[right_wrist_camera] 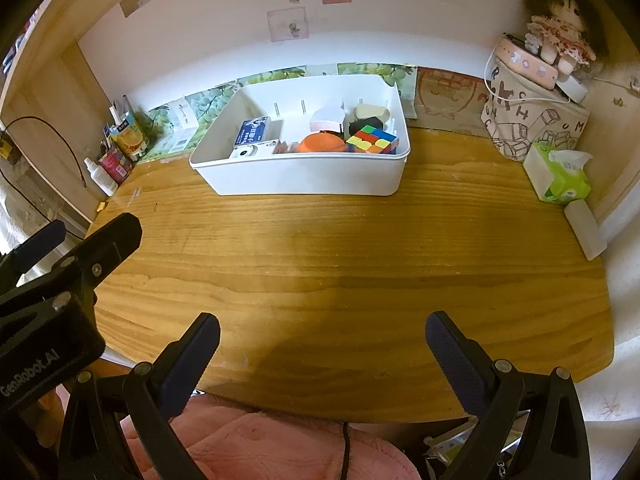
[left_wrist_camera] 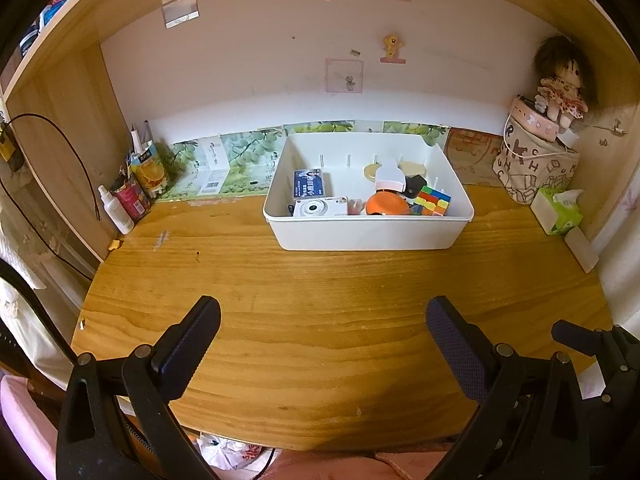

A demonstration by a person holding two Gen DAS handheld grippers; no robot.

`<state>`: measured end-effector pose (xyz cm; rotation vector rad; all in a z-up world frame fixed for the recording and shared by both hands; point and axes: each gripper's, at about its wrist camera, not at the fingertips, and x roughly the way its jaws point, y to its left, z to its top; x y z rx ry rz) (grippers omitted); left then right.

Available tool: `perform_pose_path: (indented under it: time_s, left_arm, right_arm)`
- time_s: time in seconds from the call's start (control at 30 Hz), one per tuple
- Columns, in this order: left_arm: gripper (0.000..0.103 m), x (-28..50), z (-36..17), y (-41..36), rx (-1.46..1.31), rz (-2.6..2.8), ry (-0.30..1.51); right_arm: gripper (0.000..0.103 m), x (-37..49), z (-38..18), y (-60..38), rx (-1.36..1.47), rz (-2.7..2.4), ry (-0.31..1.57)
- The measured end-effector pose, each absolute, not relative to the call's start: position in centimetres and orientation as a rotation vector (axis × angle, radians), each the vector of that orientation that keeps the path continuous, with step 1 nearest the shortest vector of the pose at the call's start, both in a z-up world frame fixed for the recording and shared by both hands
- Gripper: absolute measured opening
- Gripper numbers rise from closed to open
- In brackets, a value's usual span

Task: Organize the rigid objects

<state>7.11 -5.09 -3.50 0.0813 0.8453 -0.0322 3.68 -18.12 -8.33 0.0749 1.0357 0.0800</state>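
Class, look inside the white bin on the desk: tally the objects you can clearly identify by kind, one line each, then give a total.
Inside the white bin:
Puzzle cube: 1
White camera: 1
Blue card box: 1
Orange round object: 1
Black object: 1
Total clearly told apart: 5. Other pale pieces at the back are too unclear to sort.

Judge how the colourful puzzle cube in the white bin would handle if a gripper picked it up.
The puzzle cube looks like hard plastic with flat faces, so it probably stays stiff and will not roll. Its glossy stickers may slip a little against the fingers. It sits crowded against the bin wall and a black object, so getting round it may be awkward.
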Motion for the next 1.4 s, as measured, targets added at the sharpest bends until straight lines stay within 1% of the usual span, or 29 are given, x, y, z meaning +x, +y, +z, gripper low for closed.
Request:
perform_pose_path:
  time_s: [0.7, 1.4]
  left_arm:
    - [0.102, 8.5, -3.5, -5.0, 0.106, -0.053, 0.85]
    - [0.102, 7.3, -3.9, -4.6, 0.104, -0.069, 0.869]
  right_arm:
    - [0.103, 5.3, -8.8, -17.6, 0.091, 0.057, 1.066]
    - [0.103, 3.8, -9.3, -17.4, 0.104, 0.04, 1.091]
